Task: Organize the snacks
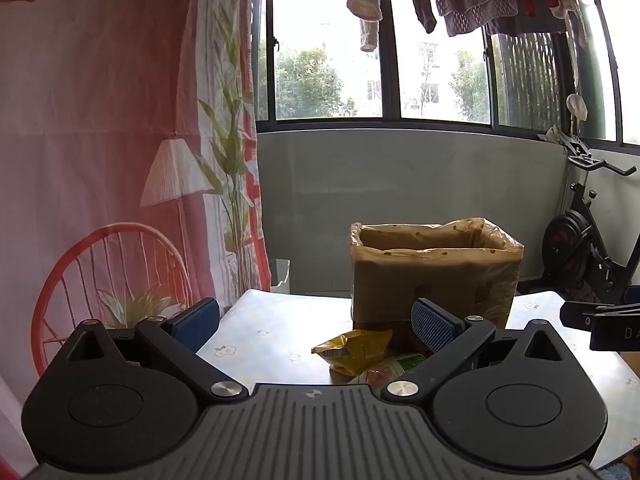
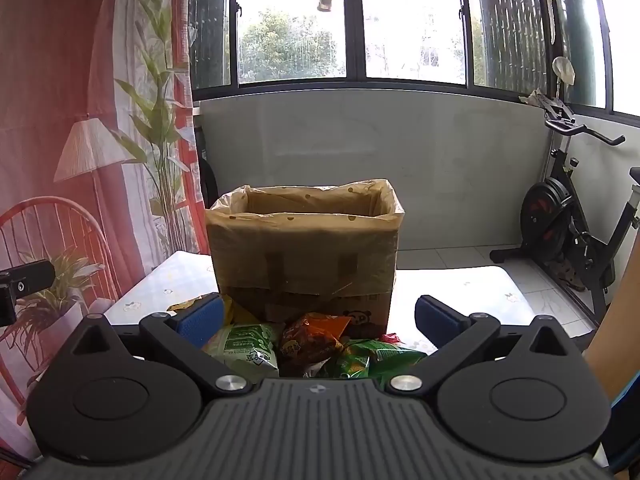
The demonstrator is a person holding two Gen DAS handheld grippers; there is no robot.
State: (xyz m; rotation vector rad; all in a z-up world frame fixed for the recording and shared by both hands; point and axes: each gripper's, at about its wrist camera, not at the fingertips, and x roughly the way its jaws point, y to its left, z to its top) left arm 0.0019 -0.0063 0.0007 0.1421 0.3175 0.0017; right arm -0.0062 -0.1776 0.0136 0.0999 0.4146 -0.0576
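- I read the snack packets as a loose pile on the table, directly in front of the cardboard box, touching or almost touching its front wall.
- In the right wrist view I count a pale green packet at the left of the pile, an orange-brown packet in the middle and a bright green packet at the right. All three lie just in front of the box base.
- A yellow packet lies at the box's front left corner in the left wrist view. A green-and-white packet sits just beside it, partly hidden by my gripper body.
- The box stands upright on the table. A translucent plastic liner is folded over its rim. I cannot see the inside of the box.
- My left gripper has its jaws spread wide and holds nothing. It sits in front of and to the left of the box, with the yellow packet between its blue pads.
- My right gripper also has its jaws spread wide and holds nothing. It faces the box front squarely, with the pile between its fingers.
- Behind the box I see a grey wall under a window. An exercise bike stands to the right of the box and a printed curtain hangs to its left.
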